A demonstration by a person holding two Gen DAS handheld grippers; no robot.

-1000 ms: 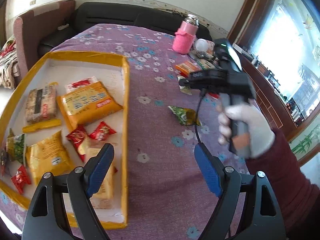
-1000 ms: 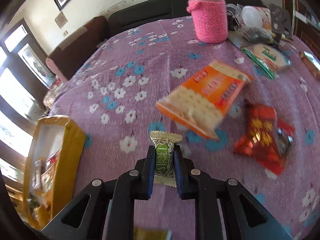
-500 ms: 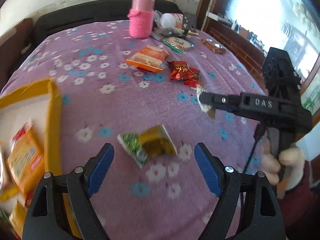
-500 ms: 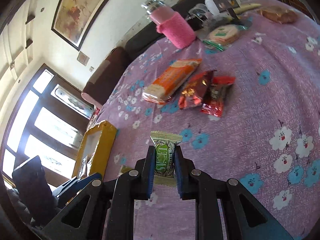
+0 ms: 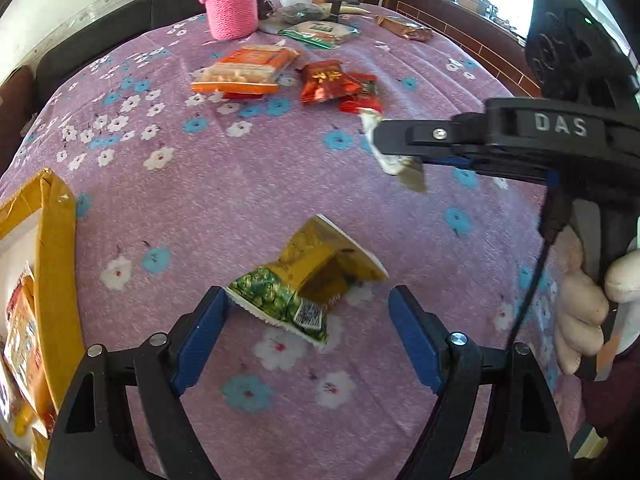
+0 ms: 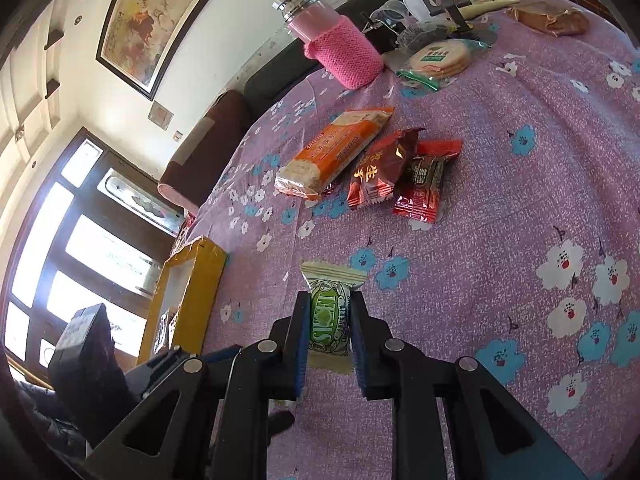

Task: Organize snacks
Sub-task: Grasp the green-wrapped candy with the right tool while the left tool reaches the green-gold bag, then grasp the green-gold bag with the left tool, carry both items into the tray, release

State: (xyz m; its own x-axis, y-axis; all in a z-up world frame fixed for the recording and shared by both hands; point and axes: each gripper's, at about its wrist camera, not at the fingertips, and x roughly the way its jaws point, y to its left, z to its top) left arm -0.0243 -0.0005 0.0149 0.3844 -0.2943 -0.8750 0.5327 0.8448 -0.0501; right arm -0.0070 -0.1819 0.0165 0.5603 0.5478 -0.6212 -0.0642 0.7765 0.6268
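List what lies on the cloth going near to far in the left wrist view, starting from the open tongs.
Left tongs → green-gold snack packet → red candy packets → orange cracker pack → pink-sleeved bottle.

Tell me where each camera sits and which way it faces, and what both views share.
Left wrist: on the open left gripper, looking down at a green-gold packet on the purple tablecloth; the gloved right hand shows.
Right wrist: on the right gripper, shut on a small green candy, facing across the table toward the yellow box.
Shared: orange cracker pack, pink bottle.
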